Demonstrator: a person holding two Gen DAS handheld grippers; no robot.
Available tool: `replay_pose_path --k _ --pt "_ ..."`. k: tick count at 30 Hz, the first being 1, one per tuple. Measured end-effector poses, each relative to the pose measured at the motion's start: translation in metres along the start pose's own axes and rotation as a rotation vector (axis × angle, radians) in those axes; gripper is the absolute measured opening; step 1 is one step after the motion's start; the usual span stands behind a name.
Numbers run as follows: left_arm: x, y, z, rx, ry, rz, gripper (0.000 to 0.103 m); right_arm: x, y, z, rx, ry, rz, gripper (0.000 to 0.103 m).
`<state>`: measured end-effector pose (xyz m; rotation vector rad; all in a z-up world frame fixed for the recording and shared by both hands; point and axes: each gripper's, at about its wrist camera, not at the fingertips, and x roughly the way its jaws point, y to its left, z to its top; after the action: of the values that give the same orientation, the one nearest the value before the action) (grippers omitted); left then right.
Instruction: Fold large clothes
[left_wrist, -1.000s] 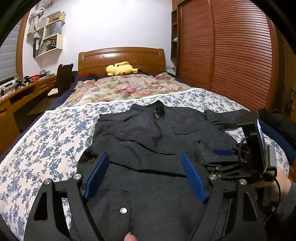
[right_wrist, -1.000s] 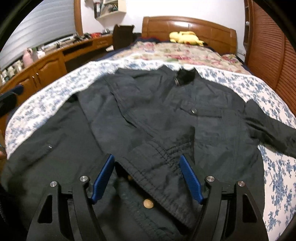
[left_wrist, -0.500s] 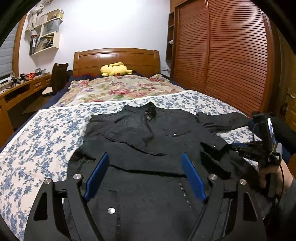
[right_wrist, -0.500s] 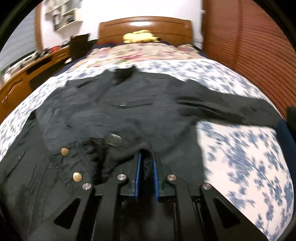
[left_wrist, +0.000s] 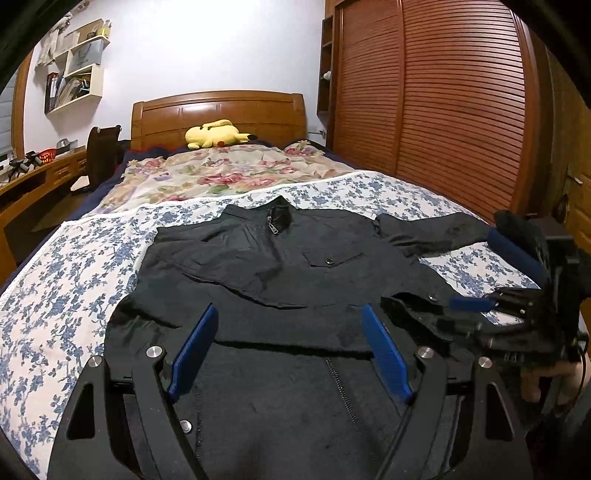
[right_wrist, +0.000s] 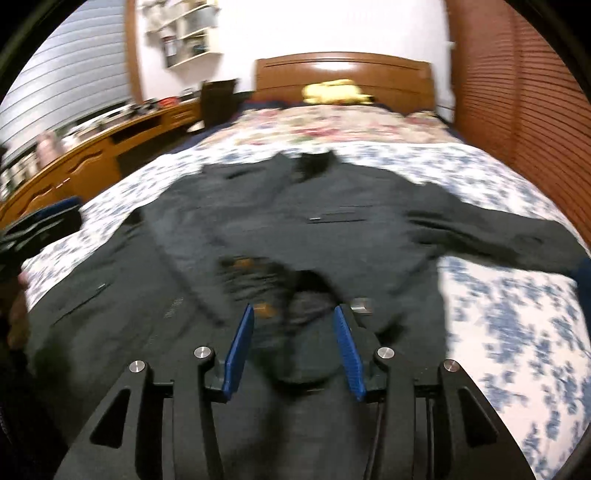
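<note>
Black jacket (left_wrist: 280, 280) spread on bed (left_wrist: 66, 295). Left gripper (left_wrist: 290, 350) fingers wide apart above hem. Right gripper (right_wrist: 293, 345) fingers apart, nothing held; view blurred.

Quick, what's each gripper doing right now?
Left hand-held gripper: open, holding nothing.
Right hand-held gripper: open over the black jacket, nothing held.

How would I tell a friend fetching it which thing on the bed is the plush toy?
Start at the wooden headboard at the far end of the bed. The plush toy lies right below it, beyond the floral quilt. It is bright yellow, unlike the dark jacket spread on the near end.
</note>
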<state>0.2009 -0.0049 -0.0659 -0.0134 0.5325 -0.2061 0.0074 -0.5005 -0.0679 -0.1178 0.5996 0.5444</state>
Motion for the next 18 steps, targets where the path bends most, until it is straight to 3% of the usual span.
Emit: replay_pose_path --k 3,5,10,13,18 --pt "0.001 -0.001 -0.001 0.005 0.005 0.001 0.081 0.007 0.011 0.0 -0.045 0.017 0.03 0.047" --pt "0.002 -0.002 -0.001 0.004 0.006 0.001 0.081 0.014 0.012 0.0 -0.058 0.04 0.005 0.047" --pt "0.002 -0.003 -0.001 0.007 0.008 0.004 0.081 0.027 -0.005 0.001 -0.019 0.106 -0.159 0.047" --pt "0.002 -0.003 0.0 0.006 0.007 0.001 0.081 0.013 -0.02 -0.001 0.005 0.089 -0.272 0.047" --pt "0.0 -0.005 -0.001 0.012 0.003 -0.003 0.081 -0.004 -0.03 -0.005 0.055 0.058 -0.284 0.047"
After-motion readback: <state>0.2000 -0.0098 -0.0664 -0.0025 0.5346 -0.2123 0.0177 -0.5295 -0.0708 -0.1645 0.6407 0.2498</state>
